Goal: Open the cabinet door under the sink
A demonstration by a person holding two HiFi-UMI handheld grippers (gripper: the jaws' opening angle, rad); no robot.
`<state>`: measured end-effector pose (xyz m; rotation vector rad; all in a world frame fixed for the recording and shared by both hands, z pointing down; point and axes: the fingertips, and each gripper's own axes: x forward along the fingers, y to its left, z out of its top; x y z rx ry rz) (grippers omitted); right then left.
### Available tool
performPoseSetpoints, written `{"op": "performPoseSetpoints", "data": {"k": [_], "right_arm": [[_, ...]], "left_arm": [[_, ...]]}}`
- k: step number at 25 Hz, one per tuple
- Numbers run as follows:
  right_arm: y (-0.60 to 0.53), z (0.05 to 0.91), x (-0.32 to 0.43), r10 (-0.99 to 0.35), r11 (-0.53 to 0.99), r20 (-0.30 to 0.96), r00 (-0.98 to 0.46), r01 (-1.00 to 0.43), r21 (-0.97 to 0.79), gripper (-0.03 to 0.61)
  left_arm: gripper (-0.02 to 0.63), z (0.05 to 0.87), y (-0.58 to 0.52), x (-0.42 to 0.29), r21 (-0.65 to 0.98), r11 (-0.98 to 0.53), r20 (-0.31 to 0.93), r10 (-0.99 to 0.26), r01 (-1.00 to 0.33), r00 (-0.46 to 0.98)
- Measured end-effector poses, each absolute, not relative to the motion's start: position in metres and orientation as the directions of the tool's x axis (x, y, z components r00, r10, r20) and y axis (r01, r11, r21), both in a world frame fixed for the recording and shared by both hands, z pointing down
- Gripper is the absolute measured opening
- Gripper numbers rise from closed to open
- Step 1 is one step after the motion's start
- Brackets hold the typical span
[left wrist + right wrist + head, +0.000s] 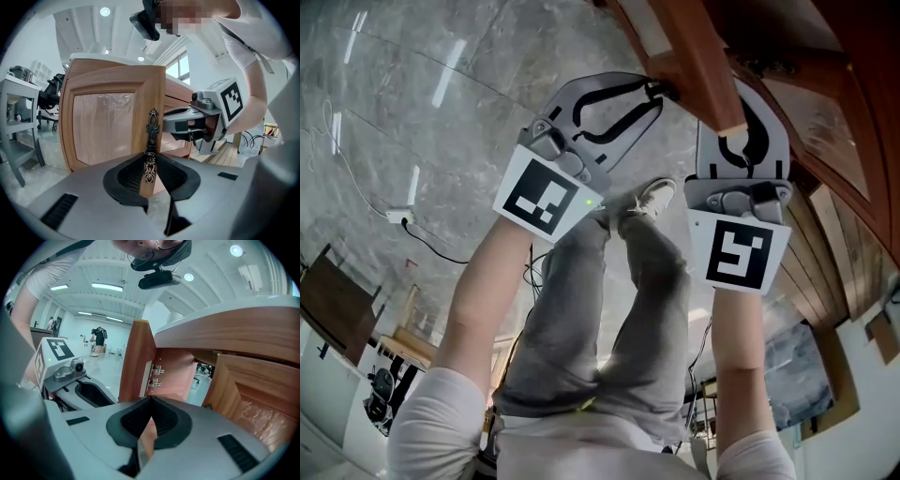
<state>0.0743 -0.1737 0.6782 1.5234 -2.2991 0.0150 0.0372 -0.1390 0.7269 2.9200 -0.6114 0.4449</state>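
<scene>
Head view: one wooden cabinet door (pixel 698 56) stands open at the upper right of the frame, with two grippers at its edge.

One grey marbled floor (pixel 412 103) with glossy streaks fills the left half. In the left gripper view the door is reddish-brown wood: a raised frame round one recessed panel under wrinkled clear film, centre left. In the right gripper view a second wooden door (pixel 262 399) sits at the lower right. There are two grey plastic grippers, each with one black-and-white marker cube. The left gripper (pixel 654 94) has its black ribbed pads partly apart, clamped on the door's free edge at the handle. The right gripper (pixel 150 399) has its tips together and holds nothing. One handle (pixel 152 129) is dark ornate metal, slim and upright. Two small silvery hinges (pixel 156 376) sit at centre.
</scene>
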Motion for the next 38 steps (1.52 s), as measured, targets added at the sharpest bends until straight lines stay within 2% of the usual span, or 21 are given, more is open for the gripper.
{"op": "performPoseSetpoints", "data": {"k": [18, 38], "right_arm": [[-0.158, 0.678, -0.001, -0.832, 0.496, 0.362, -0.421, -0.857, 0.144, 0.031], [-0.157, 0.678, -0.095, -0.777, 0.571, 0.356, -0.52, -0.819, 0.051, 0.031]], "left_arm": [[0.086, 0.726, -0.129, -0.038, 0.125, -0.829, 0.334, -0.482, -0.545, 0.81], [0.03, 0.731, -0.129, -0.137, 0.148, -0.672, 0.397, -0.631, -0.725, 0.666]]}}
